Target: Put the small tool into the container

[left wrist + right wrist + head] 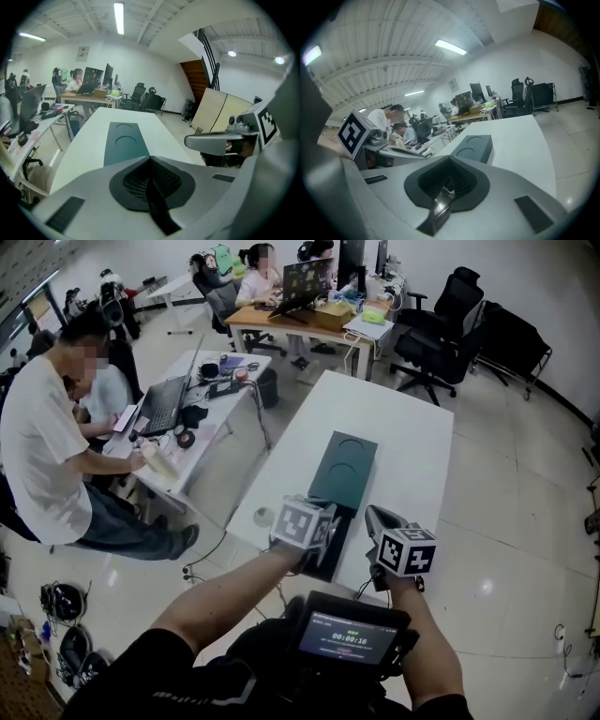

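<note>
A dark green box (pixel 343 468) with two round recesses in its top lies lengthwise on the white table (pixel 403 437); it also shows as the box (pixel 123 140) and the box (pixel 474 147) in the gripper views. Both grippers hover over the table's near end, just short of the box. My left gripper (pixel 321 521) (pixel 150 160) is shut with nothing between its jaws. My right gripper (pixel 376 517) (pixel 450 162) has its jaws together too; a glossy strip shows along their seam, and I cannot tell what it is. No small tool is identifiable.
A small white round object (pixel 264 517) sits at the table's near left corner. Left of the table stands a cluttered desk (pixel 192 418) with laptops and seated people. Black office chairs (pixel 441 329) stand at the back right. A screen (pixel 352 634) hangs at my chest.
</note>
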The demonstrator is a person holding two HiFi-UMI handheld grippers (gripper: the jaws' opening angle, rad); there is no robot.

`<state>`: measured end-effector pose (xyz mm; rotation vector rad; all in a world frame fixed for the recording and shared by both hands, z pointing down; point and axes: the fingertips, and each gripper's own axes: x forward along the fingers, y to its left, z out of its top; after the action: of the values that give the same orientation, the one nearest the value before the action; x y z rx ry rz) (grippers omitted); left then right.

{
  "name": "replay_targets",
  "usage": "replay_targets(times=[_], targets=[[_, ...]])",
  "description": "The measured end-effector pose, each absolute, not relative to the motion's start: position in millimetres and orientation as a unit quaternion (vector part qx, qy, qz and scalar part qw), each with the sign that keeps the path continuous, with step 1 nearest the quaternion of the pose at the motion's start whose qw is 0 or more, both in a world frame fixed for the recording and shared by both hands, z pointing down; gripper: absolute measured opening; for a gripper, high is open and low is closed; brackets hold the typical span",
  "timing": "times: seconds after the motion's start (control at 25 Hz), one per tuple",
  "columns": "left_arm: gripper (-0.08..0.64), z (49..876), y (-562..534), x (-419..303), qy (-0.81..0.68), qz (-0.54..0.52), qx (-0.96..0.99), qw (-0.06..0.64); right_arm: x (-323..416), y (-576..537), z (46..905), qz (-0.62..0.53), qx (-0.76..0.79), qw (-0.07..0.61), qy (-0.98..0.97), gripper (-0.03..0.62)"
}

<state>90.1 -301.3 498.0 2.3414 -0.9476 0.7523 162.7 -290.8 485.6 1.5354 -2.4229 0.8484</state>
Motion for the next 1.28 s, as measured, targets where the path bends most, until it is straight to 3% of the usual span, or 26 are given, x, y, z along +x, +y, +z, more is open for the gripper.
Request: replay_targets(times=[0.24,0.6,0.96,1.28], targets=[[0.023,468,-272,81,-0.363,0.231,0.867,0.253,187,-266,481,0.271,0.507,0.066,-0.816,0.008],[0.023,437,-229,4,-0.439,0.135,0.852,0.25,198,-243,465,0.236,0.505,0.046,-0.829,0.008],[0.025,383,-159,-74,-0.398,0.041,0.905,0.144,106,-163,414,0.179,0.509,0.027,-0.842,0.008],[0.025,365,-53,-222,-0.347,0.019,0.934,0.08,-39,-47,388,0.139,0.55,0.028,-0.823,0.008]])
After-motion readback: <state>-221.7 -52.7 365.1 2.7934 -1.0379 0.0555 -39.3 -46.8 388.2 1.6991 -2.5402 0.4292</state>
